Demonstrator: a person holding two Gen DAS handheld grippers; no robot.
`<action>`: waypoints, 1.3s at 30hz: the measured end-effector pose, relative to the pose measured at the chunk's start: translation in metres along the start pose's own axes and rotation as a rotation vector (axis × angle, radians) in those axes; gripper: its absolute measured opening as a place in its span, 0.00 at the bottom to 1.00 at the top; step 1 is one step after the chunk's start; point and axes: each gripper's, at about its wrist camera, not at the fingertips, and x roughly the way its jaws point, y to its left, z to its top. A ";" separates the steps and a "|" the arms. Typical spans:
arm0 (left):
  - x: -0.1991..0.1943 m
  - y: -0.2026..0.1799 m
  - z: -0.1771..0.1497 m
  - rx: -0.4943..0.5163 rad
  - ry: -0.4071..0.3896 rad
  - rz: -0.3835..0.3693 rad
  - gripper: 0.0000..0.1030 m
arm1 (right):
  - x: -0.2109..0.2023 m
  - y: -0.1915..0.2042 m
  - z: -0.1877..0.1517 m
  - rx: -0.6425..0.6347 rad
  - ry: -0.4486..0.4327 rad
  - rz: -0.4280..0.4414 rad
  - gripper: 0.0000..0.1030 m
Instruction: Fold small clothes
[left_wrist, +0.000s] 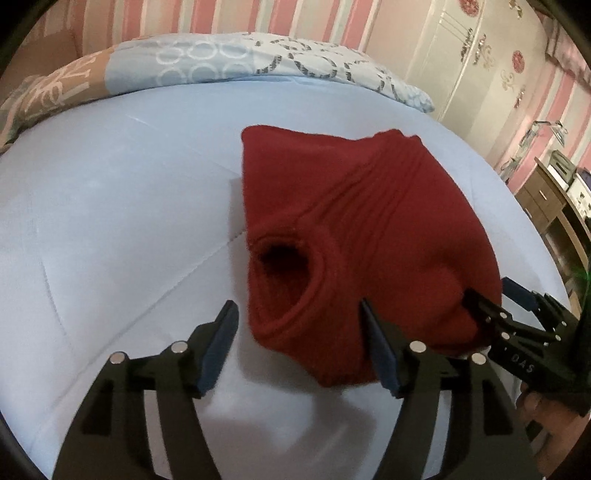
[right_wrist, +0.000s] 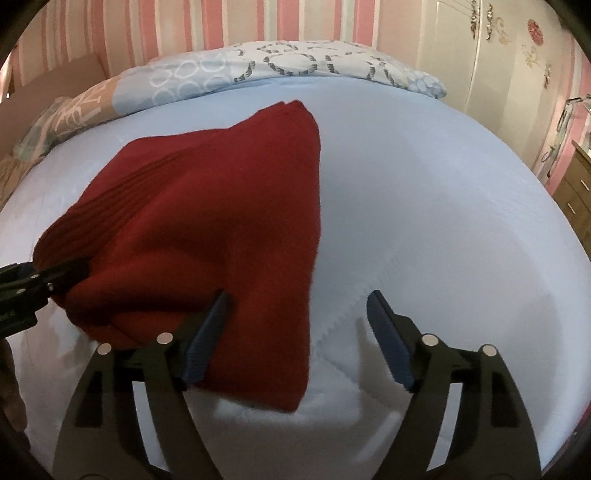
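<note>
Two black fingers of the left gripper (left_wrist: 297, 314) stand wide apart, right over the near edge of the red sweater (left_wrist: 354, 236). One finger is past the sweater's left side, over the sheet. The other sits over the red cloth. Nothing is pinched. The sweater is let go.

The red sweater (right_wrist: 207, 229) lies folded on the blue bed sheet (left_wrist: 110, 221). A round hole in the knit faces the left camera.

The right gripper (right_wrist: 297, 306) is spread wide too. Its left finger is over the sweater's right edge. Its right finger is over the bare sheet (right_wrist: 443, 184). It grips nothing.

Behind the sweater lies a folded quilt (left_wrist: 221, 62) with rings on it. Past it is a pink striped wall (right_wrist: 184, 26) and a white wardrobe (right_wrist: 480, 55).
</note>
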 end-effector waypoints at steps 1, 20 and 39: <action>-0.007 0.001 0.001 -0.015 -0.010 -0.001 0.67 | -0.004 0.000 0.001 0.006 -0.002 -0.006 0.79; -0.127 0.072 -0.029 -0.033 -0.121 0.233 0.82 | -0.102 0.106 0.030 0.016 -0.131 0.080 0.97; -0.208 0.111 -0.048 -0.067 -0.195 0.338 0.97 | -0.164 0.167 0.018 -0.036 -0.149 0.008 0.97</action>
